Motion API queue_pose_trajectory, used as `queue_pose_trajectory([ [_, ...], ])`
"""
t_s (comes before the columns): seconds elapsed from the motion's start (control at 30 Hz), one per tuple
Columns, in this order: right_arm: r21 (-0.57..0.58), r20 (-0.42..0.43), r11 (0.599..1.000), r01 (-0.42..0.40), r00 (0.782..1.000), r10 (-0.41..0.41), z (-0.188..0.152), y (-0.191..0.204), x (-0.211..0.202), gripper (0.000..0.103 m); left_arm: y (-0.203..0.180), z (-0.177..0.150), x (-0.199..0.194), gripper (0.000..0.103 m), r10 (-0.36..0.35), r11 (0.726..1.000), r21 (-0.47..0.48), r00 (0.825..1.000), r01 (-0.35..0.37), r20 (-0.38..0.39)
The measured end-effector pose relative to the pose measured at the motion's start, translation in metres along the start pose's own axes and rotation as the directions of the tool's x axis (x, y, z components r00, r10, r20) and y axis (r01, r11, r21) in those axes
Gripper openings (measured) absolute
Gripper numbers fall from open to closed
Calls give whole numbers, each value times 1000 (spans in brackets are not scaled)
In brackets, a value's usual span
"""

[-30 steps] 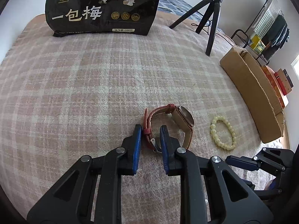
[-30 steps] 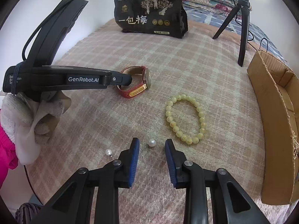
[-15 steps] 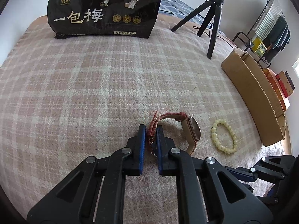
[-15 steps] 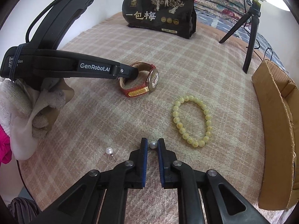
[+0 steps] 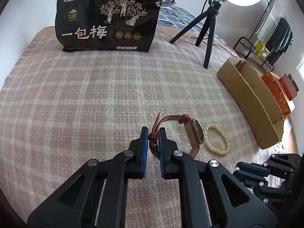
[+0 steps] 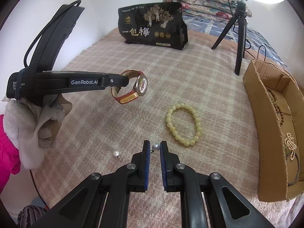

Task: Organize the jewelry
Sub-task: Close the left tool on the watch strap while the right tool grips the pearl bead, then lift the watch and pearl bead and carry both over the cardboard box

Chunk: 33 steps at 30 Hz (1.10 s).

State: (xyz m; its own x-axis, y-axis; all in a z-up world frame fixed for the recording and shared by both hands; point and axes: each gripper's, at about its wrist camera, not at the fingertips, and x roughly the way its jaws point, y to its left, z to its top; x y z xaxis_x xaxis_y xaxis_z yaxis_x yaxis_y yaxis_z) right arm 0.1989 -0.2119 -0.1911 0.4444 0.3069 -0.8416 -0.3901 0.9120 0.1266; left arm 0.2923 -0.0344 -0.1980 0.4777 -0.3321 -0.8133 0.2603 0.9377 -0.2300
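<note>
Since both picks go to the cardboard box (image 6: pixel 269 133), left hand-held gripper (image 5: pixel 153 133) is clamped on the watch (image 6: pixel 133 89) strap, clear of the bed (image 6: pixel 114 125); right hand-held gripper (image 6: pixel 153 148) pinches a pearl earring (image 6: pixel 155 147) by its post.

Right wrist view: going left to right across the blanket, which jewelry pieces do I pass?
Loose pearl earring → wristwatch held in the left gripper → pearl earring in the right gripper → yellow bead bracelet → cardboard box.
</note>
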Motion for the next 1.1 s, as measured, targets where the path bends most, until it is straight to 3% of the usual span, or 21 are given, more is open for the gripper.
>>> queue_pose_trajectory([
  [0.6, 104, 131, 994, 45, 990, -59, -14, -55, -82, 8, -67, 16, -36, 8, -61, 995, 77, 996, 56, 62],
  [1.1, 200, 187, 972, 122, 969, -160, -28, -124, -128, 8, -142, 42, -18, 8, -123, 983, 146, 990, 111, 69],
])
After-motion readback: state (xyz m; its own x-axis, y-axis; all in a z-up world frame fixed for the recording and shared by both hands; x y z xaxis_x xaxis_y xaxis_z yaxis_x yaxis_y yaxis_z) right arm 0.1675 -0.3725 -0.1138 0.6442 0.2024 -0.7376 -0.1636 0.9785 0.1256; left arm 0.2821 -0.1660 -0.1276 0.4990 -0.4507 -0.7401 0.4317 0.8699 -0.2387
